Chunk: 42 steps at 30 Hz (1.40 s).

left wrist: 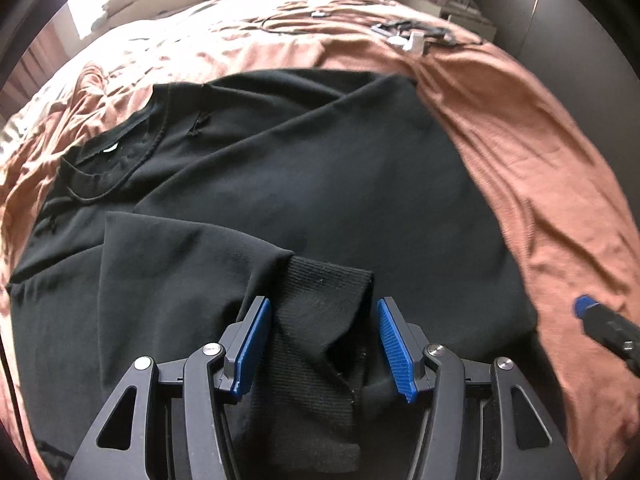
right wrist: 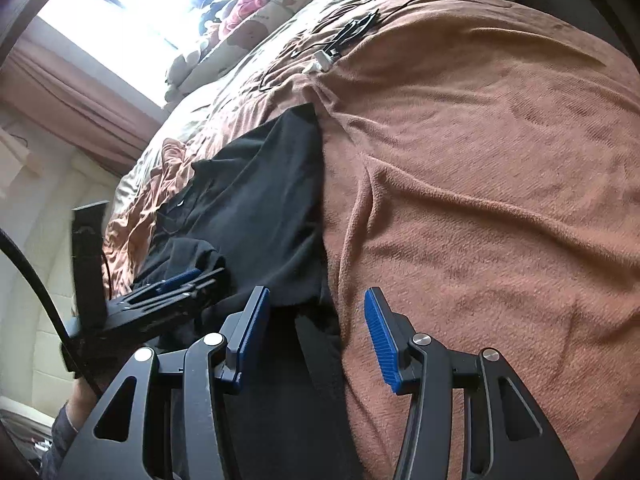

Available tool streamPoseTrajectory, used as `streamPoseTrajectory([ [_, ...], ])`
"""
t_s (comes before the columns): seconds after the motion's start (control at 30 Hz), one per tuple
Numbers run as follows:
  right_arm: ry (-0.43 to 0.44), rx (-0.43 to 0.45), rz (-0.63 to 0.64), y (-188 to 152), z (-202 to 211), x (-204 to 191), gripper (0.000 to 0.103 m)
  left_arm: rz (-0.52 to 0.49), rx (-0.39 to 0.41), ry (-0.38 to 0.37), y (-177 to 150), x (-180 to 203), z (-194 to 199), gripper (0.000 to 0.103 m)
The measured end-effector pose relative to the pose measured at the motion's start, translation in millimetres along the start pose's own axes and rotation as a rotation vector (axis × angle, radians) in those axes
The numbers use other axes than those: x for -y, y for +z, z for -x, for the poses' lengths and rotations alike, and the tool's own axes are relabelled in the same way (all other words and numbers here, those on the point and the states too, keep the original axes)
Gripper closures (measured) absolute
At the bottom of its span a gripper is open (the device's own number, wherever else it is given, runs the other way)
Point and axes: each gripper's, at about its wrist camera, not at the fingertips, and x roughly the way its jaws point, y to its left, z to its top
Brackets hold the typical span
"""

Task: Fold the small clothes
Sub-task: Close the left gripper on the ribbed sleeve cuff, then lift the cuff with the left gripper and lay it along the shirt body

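The left tongs [left wrist: 325, 344] are pointing steeply down over the near part of a black sweatshirt [left wrist: 304, 184], their 2 blue pads standing about half apart. The ribbed cuff [left wrist: 320, 312] of a folded-in sleeve is lying in the gap between them; the left pad is sitting at the cuff's edge and the right pad [left wrist: 394, 348] is showing a sliver of space, so whether they are pressing on it cannot be told. The right tongs [right wrist: 316, 336] are also standing about half apart, straddling the sweatshirt's right border [right wrist: 316, 360] where it meets the blanket, with neither pad visibly pinching the cloth.

The bed [left wrist: 224, 28] is carrying a rust-brown blanket [right wrist: 480, 208], which is taking up most of the right wrist view. The sweatshirt is lying flat on this blanket, neckline [left wrist: 116, 160] toward the upper left in the left wrist view, with 1 sleeve [left wrist: 180, 256] folded across the body. A tangle of dark cables with white plugs [left wrist: 408, 38] is resting far up the bed, well apart from the garment. In the right wrist view a sleeve and hand [right wrist: 70, 412] of the person are showing at the lower left, below the left tongs.
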Motion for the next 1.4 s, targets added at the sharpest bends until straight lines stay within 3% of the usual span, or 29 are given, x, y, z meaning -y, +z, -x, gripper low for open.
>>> streamPoseTrajectory([
  [0.1, 0.012, 0.003, -0.008, 0.6, 1.7, 0.4, 0.056, -0.012, -0.007, 0.043, 0.3, 0.3, -6.3, 0.046],
  [0.17, 0.015, 0.002, -0.007, 0.2, 1.7, -0.1, 0.056, 0.014, -0.01, 0.037, 1.4, -4.8, -4.5, 0.06],
  [0.23, 0.018, -0.002, -0.005, -0.6, 0.1, -1.2, 0.056, 0.043, -0.006, 0.004, 3.1, -11.0, 3.3, 0.081],
  [0.3, 0.025, -0.006, -0.003, -1.0, -2.4, -3.8, 0.056, 0.054, 0.005, 0.02, 5.0, -15.6, 12.2, 0.091],
  [0.43, 0.036, -0.008, 0.021, -3.0, -6.2, -12.5, 0.056, 0.069, 0.031, 0.002, 7.0, -32.7, 36.5, 0.092],
  [0.73, -0.001, -0.032, 0.068, -6.1, -18.4, -25.7, 0.056, 0.125, 0.087, 0.066, 4.5, -94.1, 89.0, 0.092],
  [0.87, -0.043, -0.037, 0.083, -7.5, -19.4, -29.7, 0.056, 0.157, 0.099, 0.1, -1.3, -122.8, 102.5, 0.092],
  [1.03, -0.072, -0.026, 0.067, -6.5, -18.5, -26.5, 0.045, 0.197, 0.111, 0.133, -9.9, -158.8, 117.8, 0.092],
  [1.4, -0.105, -0.044, 0.162, -10.5, -25.2, -38.2, 0.044, 0.296, 0.128, 0.209, -32.1, -227.2, 139.6, 0.093],
])
